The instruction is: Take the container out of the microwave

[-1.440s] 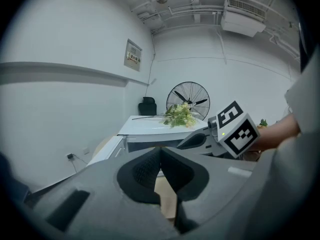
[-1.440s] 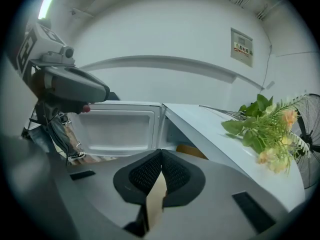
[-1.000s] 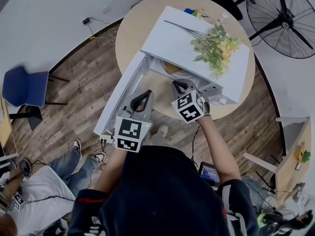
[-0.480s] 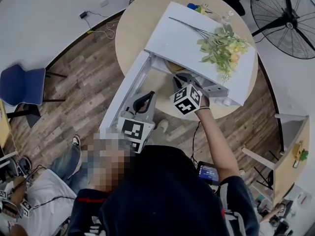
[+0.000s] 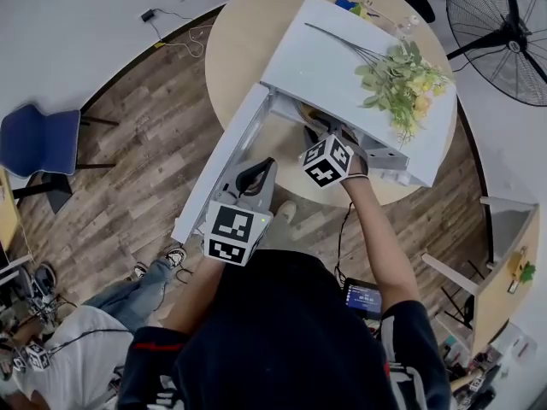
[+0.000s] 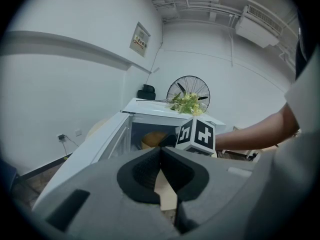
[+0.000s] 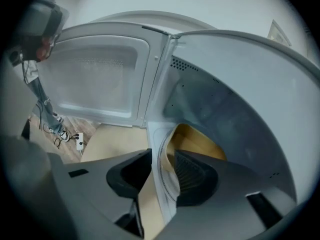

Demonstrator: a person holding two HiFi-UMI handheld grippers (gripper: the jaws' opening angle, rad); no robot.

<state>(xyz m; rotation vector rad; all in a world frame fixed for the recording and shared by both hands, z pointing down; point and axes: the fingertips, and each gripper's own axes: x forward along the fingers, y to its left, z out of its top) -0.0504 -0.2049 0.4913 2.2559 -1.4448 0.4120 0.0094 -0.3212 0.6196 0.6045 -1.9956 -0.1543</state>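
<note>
A white microwave [image 5: 342, 58] stands on the round table with its door [image 5: 222, 169] swung open to the left. A tan container [image 7: 197, 141] sits inside on the turntable; its top also shows in the left gripper view [image 6: 152, 140]. My right gripper [image 7: 161, 156] reaches into the oven's mouth. Its jaws have just been opening and now stand either side of the container's near rim with a gap on the left side. My left gripper [image 6: 160, 149] hangs in front of the open door, shut and empty.
Artificial flowers [image 5: 402, 79] lie on the microwave's top. The round table [image 5: 235, 32] has little bare edge in front of the oven. A floor fan [image 5: 504, 32] stands at the far right, a blue chair [image 5: 38, 148] at the left, and a seated person [image 5: 60, 357] at the lower left.
My right gripper has moved forward and down into the microwave's opening. The left gripper has sunk slightly in front of the door.
</note>
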